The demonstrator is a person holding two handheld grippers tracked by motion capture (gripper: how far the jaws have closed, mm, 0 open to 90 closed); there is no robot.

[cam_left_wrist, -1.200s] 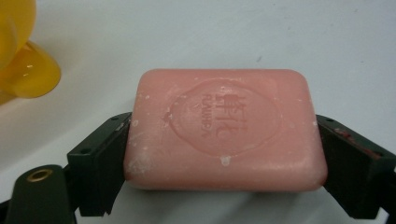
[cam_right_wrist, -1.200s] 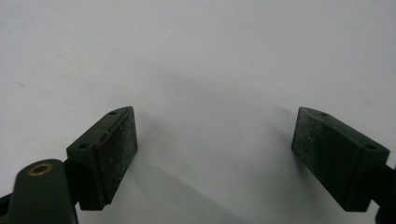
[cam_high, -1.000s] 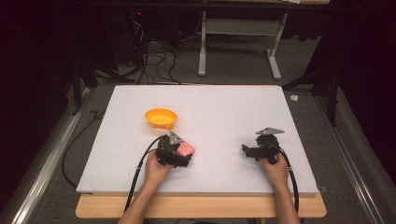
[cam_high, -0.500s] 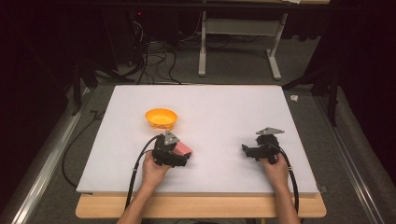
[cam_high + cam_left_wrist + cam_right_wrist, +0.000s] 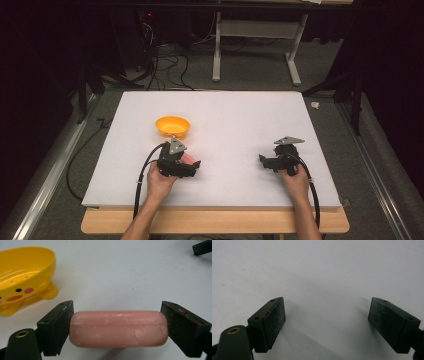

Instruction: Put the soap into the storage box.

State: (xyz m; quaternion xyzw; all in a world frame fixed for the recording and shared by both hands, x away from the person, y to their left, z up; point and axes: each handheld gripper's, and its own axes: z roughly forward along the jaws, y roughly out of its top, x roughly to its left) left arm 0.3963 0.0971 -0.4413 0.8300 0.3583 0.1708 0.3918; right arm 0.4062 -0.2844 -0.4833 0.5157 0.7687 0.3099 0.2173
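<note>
Fingers (image 5: 58, 328) of the left gripper (image 5: 117, 328) press against both ends of a pink soap bar (image 5: 118, 328), holding it lengthwise between them just above the white bench (image 5: 125, 272). In the high view the left gripper (image 5: 192, 167) sits near the front of the bench (image 5: 240, 115), with the soap bar (image 5: 189, 159) showing pink beside it. A yellow duck-faced soap dish (image 5: 22, 277) stands close by, apart from the bar; from above the soap dish (image 5: 172, 126) lies just beyond the left gripper. On the other side, the right gripper (image 5: 327, 325) hovers over bare bench with its fingers (image 5: 270, 321) spread wide and nothing between them; from above the right gripper (image 5: 265, 161) is well apart from the left.
</note>
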